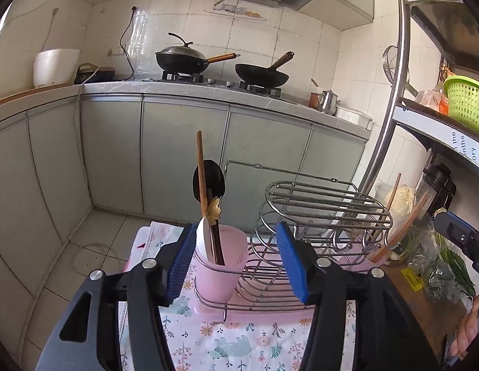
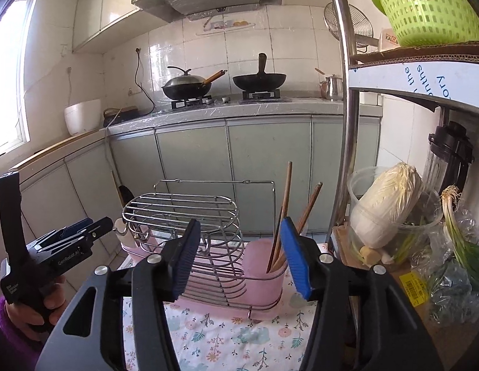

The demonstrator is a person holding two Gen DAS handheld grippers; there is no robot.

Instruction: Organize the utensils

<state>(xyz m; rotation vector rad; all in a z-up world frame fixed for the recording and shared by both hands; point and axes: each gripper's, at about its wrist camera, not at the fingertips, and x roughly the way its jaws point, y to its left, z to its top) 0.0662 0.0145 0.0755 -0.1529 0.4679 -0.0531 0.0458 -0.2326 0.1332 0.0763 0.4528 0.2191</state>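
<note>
A wire dish rack (image 1: 304, 204) stands on a pink tray (image 1: 208, 307), with a pink cup at each end. The left pink cup (image 1: 222, 273) holds a black spoon (image 1: 208, 182), a wooden stick (image 1: 200, 167) and a white spoon (image 1: 203, 238). My left gripper (image 1: 236, 232) is open just in front of this cup, nothing between its blue pads (image 1: 179, 262). The right pink cup (image 2: 265, 278) holds several wooden chopsticks (image 2: 287, 204). My right gripper (image 2: 241, 225) is open before it, empty. The left gripper (image 2: 98, 224) also shows at the left of the right wrist view.
A floral cloth (image 1: 239, 340) covers the table under the tray. A metal shelf post (image 2: 350, 142) rises at the right, beside a cabbage in a clear tub (image 2: 384, 204), green onions (image 2: 459, 235) and a blender (image 2: 449, 154). A green basket (image 2: 425, 9) sits above. Kitchen cabinets and two woks lie beyond.
</note>
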